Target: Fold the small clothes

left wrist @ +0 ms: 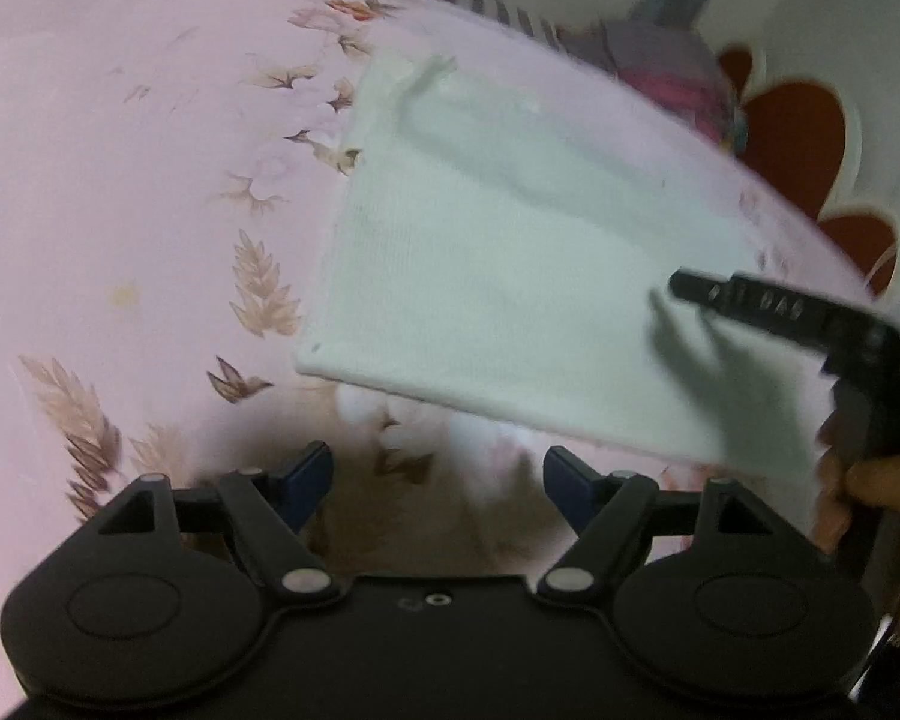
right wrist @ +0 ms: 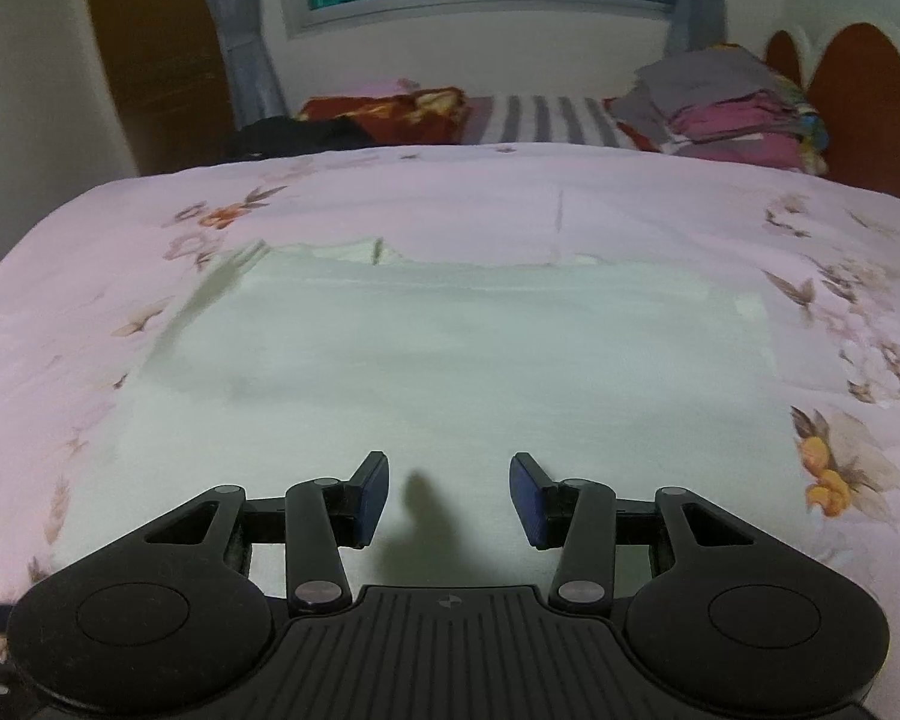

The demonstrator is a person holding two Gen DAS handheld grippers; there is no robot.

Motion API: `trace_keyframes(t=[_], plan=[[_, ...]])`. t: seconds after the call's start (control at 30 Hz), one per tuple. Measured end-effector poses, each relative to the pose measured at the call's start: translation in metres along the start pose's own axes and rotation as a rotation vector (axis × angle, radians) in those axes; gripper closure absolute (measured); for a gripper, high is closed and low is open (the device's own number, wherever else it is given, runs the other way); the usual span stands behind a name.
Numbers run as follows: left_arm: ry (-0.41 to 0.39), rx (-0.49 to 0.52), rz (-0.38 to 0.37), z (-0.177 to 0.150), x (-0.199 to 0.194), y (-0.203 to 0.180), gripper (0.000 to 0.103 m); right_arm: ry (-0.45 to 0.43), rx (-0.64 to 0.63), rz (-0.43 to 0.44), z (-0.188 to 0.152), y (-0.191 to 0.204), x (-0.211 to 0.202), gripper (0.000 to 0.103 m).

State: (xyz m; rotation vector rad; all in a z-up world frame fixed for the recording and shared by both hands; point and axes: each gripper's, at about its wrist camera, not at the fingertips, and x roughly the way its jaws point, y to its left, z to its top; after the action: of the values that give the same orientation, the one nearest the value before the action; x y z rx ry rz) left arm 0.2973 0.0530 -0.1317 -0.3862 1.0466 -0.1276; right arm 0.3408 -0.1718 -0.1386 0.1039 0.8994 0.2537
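Jaws of both grippers gape empty above the white garment (right wrist: 450,360) lying flat on the bedsheet (right wrist: 630,192).

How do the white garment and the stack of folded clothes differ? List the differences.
The white garment lies spread flat in a single pale piece on the floral bedspread; the stack of folded clothes is piled in several layers. The white garment is one colour, the stack grey, pink and maroon. The white garment lies near the camera, the stack far back by the headboard. Both rest on the bed.
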Motion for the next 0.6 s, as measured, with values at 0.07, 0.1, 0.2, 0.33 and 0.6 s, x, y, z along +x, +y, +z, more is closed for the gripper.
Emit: trace_keyframes(t=[0.07, 0.1, 0.2, 0.33, 0.6], plan=[[-0.023, -0.068, -0.033, 0.0, 0.004, 0.003, 0.021, 0.002, -0.009, 0.021, 0.0, 0.001, 0.001, 0.058], [-0.043, -0.104, -0.062, 0.001, 0.007, 0.006, 0.019, 0.005, -0.014, 0.031, 0.001, 0.002, 0.003, 0.058], [-0.113, -0.237, -0.132, 0.005, 0.016, 0.016, 0.016, 0.006, -0.031, 0.054, 0.001, 0.005, 0.006, 0.058], [-0.182, -0.401, -0.243, 0.013, 0.032, 0.027, 0.022, -0.006, -0.05, 0.061, 0.003, 0.007, 0.01, 0.058], [-0.27, -0.537, -0.267, 0.032, 0.063, 0.04, 0.085, -0.026, -0.065, 0.042, 0.017, 0.01, 0.028, 0.058]])
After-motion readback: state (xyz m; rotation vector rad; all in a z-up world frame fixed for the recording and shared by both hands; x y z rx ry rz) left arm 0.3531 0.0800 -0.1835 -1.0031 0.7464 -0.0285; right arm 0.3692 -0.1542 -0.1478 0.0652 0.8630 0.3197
